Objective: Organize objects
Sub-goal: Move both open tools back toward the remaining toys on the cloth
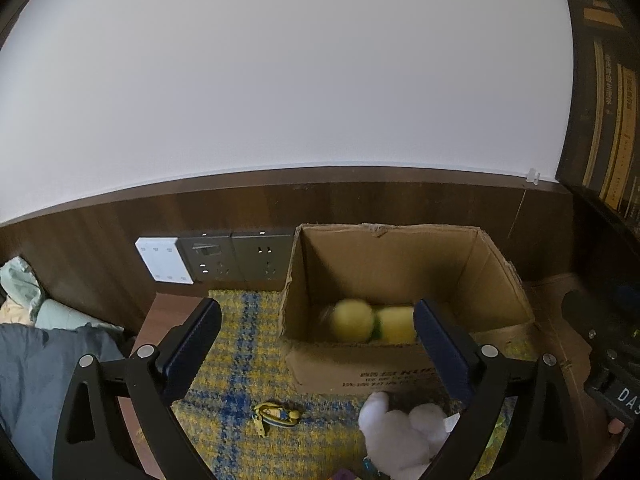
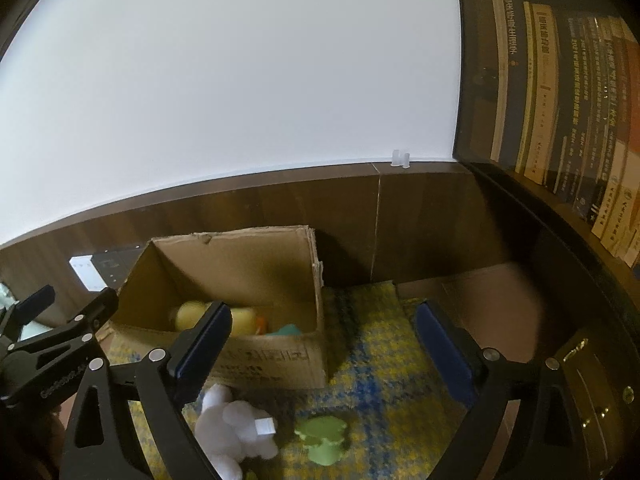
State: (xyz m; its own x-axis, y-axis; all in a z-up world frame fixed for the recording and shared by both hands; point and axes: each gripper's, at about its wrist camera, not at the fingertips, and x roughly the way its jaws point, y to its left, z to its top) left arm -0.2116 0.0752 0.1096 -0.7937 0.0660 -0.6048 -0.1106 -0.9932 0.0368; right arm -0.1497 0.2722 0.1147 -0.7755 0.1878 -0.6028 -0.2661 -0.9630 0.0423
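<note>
Pretty dim down low, but the plain white wall [image 1: 280, 80] glows bright. Heavy fisheye bending at edges, and the yellow plush toys [image 1: 372, 320] inside the open cardboard box [image 1: 360, 372] look smeared.

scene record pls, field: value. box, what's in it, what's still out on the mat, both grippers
container: open brown cardboard box on yellow-and-blue woven mat
in box: yellow plush toy, blurred; something orange and teal beside it, unclear
outside box: white plush toy, green plastic toy, small yellow-and-blue keychain figure
left gripper: open, holds nothing
right gripper: open, holds nothing
</note>
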